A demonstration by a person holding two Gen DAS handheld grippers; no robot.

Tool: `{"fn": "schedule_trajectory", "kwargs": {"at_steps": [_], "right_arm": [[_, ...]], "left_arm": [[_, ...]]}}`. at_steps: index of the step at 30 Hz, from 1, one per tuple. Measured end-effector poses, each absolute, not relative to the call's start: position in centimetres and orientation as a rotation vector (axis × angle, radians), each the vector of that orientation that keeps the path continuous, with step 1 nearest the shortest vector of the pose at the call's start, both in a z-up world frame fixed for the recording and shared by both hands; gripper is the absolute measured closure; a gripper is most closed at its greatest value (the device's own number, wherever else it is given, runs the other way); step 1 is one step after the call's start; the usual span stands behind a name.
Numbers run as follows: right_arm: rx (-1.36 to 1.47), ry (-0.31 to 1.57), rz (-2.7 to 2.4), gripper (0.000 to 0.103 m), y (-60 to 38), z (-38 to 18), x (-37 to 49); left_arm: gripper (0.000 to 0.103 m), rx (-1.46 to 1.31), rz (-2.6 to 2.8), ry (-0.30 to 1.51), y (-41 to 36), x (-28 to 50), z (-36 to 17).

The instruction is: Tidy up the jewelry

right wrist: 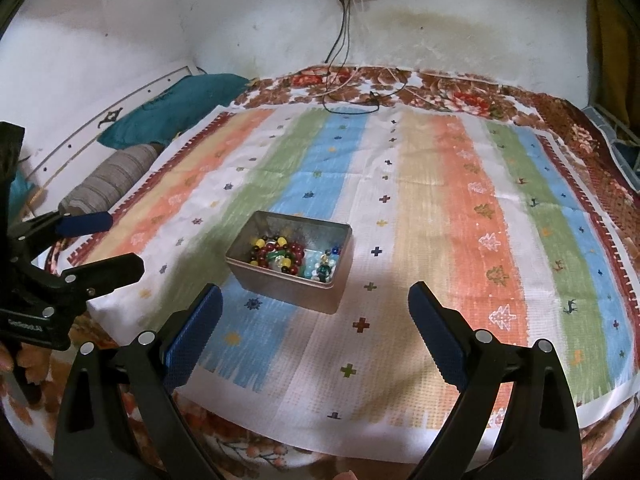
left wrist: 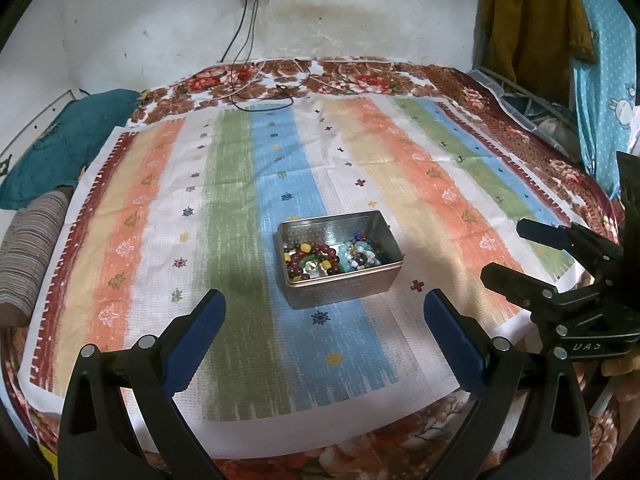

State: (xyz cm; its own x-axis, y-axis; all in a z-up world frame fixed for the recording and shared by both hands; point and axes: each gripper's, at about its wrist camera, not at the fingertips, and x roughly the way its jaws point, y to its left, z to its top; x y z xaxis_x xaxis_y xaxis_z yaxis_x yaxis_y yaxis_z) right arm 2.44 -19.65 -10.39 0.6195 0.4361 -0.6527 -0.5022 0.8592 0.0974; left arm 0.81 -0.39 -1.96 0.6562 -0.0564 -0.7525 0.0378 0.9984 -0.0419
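1. Metal tin (left wrist: 340,258), rectangular, lidless, standing on the striped cloth (left wrist: 160,208) near the middle of the bed (left wrist: 532,128). Set centrally, likely so that both tools can reach it alike.
2. Beaded jewelry (left wrist: 332,258), all inside the tin: dark red and yellow beads (left wrist: 308,260) bunched toward the left end, pale blue and mixed beads (left wrist: 362,258) toward the right. Whether this grouping is a finished sorting or merely how the pieces lie cannot be judged; no jewelry shows on the cloth.
3. Left tool (left wrist: 324,316), jaws spread wide, holding nothing, hovering at the near side of the tin and aimed at it.
4. Right tool (right wrist: 314,306), jaws likewise wide apart and empty, poised near and slightly right of the tin (in the left view it shows at the right edge).
5. Cloth, flat and spread, presumably as a bright sorting surface.
6. Charging cables (left wrist: 272,92), at the far edge by the wall; clear of the work.
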Motion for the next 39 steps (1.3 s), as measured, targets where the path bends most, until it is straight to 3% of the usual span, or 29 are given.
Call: {"fn": "schedule_trajectory", "kwargs": {"at_steps": [39], "right_arm": [[-0.102,0.717,0.526,0.007,-19.61,-10.41,2.34]], "left_arm": [[0.006,-0.025,-0.026,0.877,-0.43,0.71,-2.58]]}}
